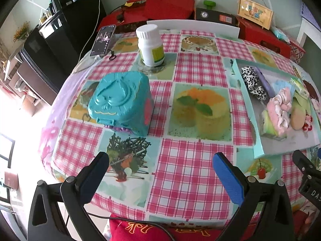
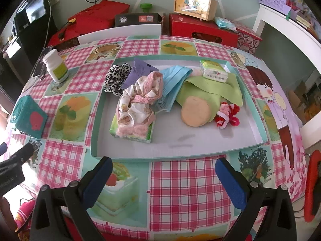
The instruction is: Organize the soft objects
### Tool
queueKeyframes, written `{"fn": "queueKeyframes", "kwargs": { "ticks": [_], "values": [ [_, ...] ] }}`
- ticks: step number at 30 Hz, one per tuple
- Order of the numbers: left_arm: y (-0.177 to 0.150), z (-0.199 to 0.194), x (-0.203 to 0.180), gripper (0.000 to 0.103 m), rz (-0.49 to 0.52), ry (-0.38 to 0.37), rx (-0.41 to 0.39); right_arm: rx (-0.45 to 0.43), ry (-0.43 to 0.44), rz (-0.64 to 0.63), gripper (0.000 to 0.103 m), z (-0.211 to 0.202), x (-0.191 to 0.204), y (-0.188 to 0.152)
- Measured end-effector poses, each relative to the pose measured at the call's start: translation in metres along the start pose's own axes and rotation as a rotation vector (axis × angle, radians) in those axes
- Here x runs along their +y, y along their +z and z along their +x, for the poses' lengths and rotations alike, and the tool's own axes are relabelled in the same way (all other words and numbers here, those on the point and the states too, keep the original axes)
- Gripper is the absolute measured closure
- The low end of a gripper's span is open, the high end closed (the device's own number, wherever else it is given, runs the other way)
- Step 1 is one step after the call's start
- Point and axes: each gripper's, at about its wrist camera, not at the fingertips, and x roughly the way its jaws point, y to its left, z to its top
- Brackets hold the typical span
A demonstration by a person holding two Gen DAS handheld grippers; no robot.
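Right wrist view: your right tongs (image 2: 163, 177) gape empty, lower centre.
Left wrist view: your left tongs (image 1: 160, 172) gape empty.
Tray (image 2: 172, 148): centre frame, holding scrunchies and tissue packs.

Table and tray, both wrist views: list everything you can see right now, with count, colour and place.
tray: 1, teal rim, grey floor, table's right half
leopard scrunchie: 1, black-white, tray far left
purple card: 1, beside that scrunchie
pink cloth: 1, pink-cream, on the green tissue pack
face mask: 1, blue, tray middle
green cloth: 1, under second tissue pack
powder puff: 1, tan, on the green cloth's near edge
red-white scrunchie: 1, right of puff
teal box: 1, table left
white bottle: 1, far side
phone: 1, far left edge
left gripper: open, empty
right gripper: open, empty
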Motion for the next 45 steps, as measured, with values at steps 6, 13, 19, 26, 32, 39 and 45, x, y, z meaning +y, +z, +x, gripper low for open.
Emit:
{"fn": "queueKeyframes", "kwargs": {
  "ticks": [6,13,19,26,32,39,45],
  "values": [
    [0.0,0.001,0.001,0.0,-0.007,-0.01,-0.002,-0.006,-0.007,-0.018,0.0,0.001,0.004,-0.001],
    [-0.001,0.003,-0.002,0.0,0.0,-0.007,0.0,-0.003,-0.009,-0.023,0.0,0.002,0.005,0.0],
    [-0.001,0.005,-0.003,0.0,0.004,0.001,0.006,-0.003,-0.01,-0.033,0.0,0.003,0.006,0.001],
    [-0.001,0.006,-0.005,0.0,0.017,0.007,0.013,0.004,-0.014,-0.037,0.0,0.004,0.006,0.001],
    [-0.001,0.009,-0.006,0.0,0.02,0.011,0.024,0.011,-0.016,-0.045,0.0,0.005,0.008,0.001],
    [-0.001,0.01,-0.006,0.0,0.02,0.019,0.029,0.02,-0.017,-0.043,0.0,0.007,0.008,0.002],
    [-0.001,0.011,-0.005,0.0,0.019,0.021,0.034,0.026,-0.016,-0.049,0.0,0.008,0.009,0.001]
  ]
}}
